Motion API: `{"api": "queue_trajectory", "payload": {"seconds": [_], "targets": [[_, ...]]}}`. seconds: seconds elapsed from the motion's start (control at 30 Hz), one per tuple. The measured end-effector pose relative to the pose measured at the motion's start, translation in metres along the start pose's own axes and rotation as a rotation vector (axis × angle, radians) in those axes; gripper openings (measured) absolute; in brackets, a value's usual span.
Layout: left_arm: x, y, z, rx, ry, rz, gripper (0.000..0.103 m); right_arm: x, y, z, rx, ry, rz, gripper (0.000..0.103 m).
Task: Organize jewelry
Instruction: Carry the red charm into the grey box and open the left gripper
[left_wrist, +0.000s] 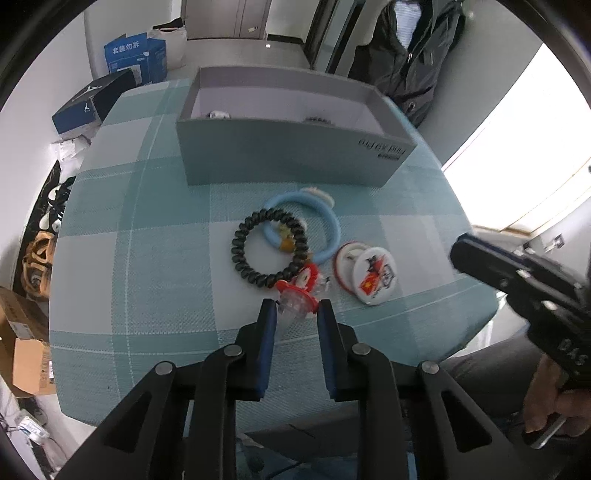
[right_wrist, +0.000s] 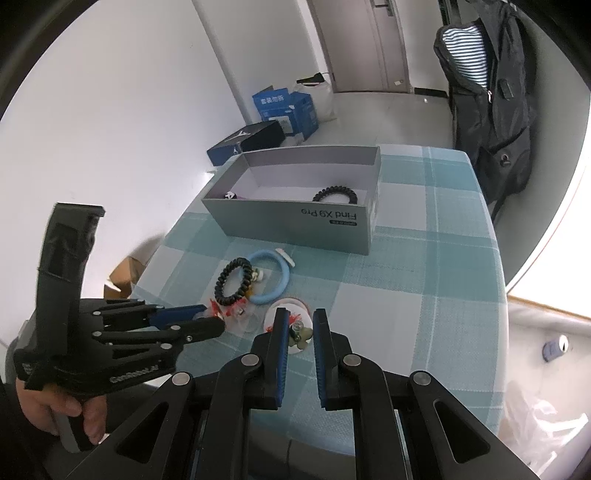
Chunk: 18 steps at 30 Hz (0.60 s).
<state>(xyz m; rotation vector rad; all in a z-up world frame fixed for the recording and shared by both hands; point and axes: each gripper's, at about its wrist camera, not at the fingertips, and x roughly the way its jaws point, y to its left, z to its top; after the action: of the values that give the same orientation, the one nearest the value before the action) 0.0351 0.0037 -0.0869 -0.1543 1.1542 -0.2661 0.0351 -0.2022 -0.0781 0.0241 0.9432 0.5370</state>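
Left wrist view — red-and-clear trinket (left_wrist: 295, 301) near table edge (left_wrist: 476, 317).

Grey box (left_wrist: 291, 155) walls off the far side; bare cloth (left_wrist: 147, 295) leftward seems clear (edges blurred).

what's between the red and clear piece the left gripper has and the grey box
The black coil hair tie and the blue ring lie on the cloth between the red and clear piece and the grey box. Its near wall also faces the left gripper.
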Motion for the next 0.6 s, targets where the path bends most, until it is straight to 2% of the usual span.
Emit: {"api": "queue_trajectory", "payload": {"seconds": [0.23, 0.33, 0.6], "targets": [[-0.03, 0.004, 0.011, -0.032, -0.064, -0.042, 0.018, -0.007, -0.001, 0.012, 0.048, -0.003, 0.059, 0.012], [-0.037, 0.005, 0.02, -0.04, -0.093, -0.031, 0.018, -0.012, 0.002, 0.024, 0.056, -0.014, 0.079, 0.012], [-0.05, 0.001, 0.065, -0.046, -0.159, -0.044, 0.018, -0.025, 0.008, 0.076, 0.034, -0.054, 0.119, 0.012]]}}
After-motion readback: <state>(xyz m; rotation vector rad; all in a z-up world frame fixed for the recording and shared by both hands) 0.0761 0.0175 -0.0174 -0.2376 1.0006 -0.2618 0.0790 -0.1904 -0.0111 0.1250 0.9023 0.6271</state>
